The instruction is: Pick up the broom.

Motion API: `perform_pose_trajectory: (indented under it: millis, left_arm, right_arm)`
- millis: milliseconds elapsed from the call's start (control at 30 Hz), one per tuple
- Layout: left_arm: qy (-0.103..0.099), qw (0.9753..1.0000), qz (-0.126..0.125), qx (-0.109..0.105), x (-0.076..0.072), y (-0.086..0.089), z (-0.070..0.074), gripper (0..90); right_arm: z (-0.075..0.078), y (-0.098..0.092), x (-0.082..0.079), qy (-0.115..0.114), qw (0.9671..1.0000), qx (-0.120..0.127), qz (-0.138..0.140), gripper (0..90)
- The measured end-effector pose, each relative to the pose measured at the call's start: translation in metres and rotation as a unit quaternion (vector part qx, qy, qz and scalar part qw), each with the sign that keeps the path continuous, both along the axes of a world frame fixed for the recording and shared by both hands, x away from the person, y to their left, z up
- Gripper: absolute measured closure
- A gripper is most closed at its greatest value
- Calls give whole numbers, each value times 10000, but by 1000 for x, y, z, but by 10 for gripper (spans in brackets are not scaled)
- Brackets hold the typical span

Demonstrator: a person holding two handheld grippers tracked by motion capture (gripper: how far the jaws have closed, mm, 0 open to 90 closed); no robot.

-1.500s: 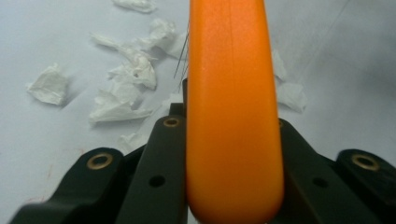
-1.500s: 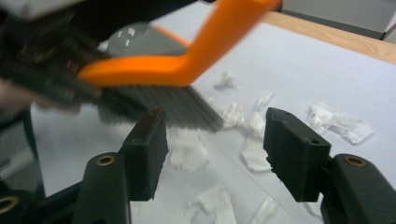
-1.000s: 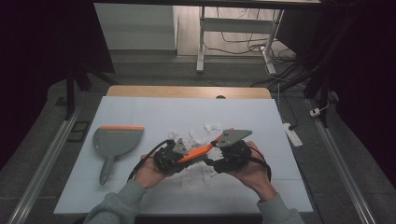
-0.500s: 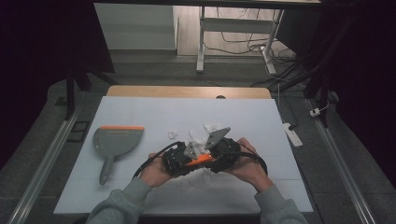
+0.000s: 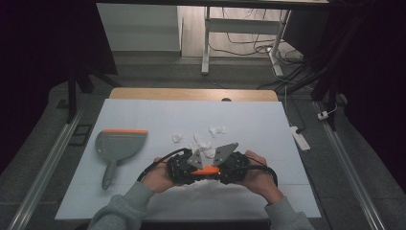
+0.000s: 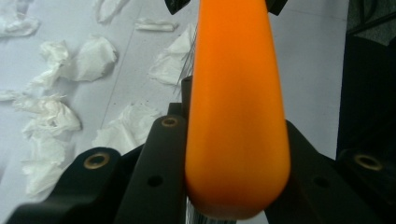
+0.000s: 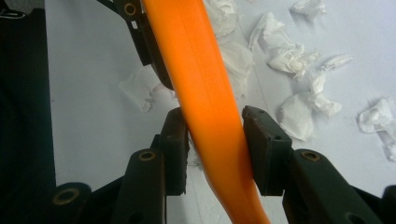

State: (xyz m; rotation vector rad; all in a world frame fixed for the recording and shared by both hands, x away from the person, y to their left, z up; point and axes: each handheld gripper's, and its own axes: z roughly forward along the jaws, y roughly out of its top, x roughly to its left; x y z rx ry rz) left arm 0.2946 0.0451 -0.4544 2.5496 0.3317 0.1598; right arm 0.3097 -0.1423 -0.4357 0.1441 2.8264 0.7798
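Grippers meet at lower centre of high view: left gripper (image 5: 191, 168) and right gripper (image 5: 225, 167) both clamped on orange brush handle (image 5: 207, 170); tissue scraps (image 5: 207, 143) just above.

In your left gripper view, the orange handle (image 6: 236, 116) sits close and blurred, running off the top edge and hiding the surface behind it. In your right gripper view, it leaves top and bottom edges. From above, both grippers cover its ends.
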Motion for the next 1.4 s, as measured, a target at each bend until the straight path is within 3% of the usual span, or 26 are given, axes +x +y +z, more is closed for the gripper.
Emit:
perform_pose_trajectory:
  millis: [133,267,333,467,567,633,667,733,767,800,967,1133,1267,1400]
  left_arm:
    - [5,10000,-78,-6,-1,-3,0,797]
    - [-76,9999,-40,-124,-1,-3,0,781]
    - [-174,9997,58,-186,0,-1,0,740]
    - [-492,9971,427,-403,-1,9,1,559]
    - [-708,9930,768,-551,-7,20,2,409]
    - [-842,9892,1004,-651,-15,31,2,357]
    - [-842,9892,1004,-651,-15,31,2,338]
    - [-932,9843,1288,-762,-23,44,1,331]
    - [-956,9791,1578,-856,-30,59,-1,331]
    - [-956,9791,1578,-856,-30,59,-1,329]
    - [-937,9658,2203,-994,-38,95,-7,320]
    - [-871,9567,2581,-1026,-46,125,-18,314]
    - [-799,9514,2789,-1033,-50,142,-28,309]
    - [-833,9457,2971,-1022,-55,155,-33,300]
  right_arm:
    - [-3,-6,-1,70,9999,129,26,618]
    - [-1,-8,-5,-35,10000,90,-3,633]
    - [-1,-8,-4,-21,10000,89,-18,643]
    - [1,-11,0,95,9994,225,-255,660]
    - [2,-15,3,59,9988,307,-385,661]
    - [1,-19,5,73,9980,351,-523,661]
    - [0,-20,6,75,9976,356,-595,662]
    - [-1,-24,9,87,9967,385,-704,662]
    - [-2,-26,11,86,9963,401,-759,662]
    - [-3,-27,12,76,9958,424,-808,663]
    - [-4,-31,16,39,9938,500,-995,662]
    - [2,-34,16,-36,9911,655,-1154,662]
    - [4,-37,16,-85,9897,745,-1222,663]
    - [5,-46,20,-98,9836,920,-1547,663]
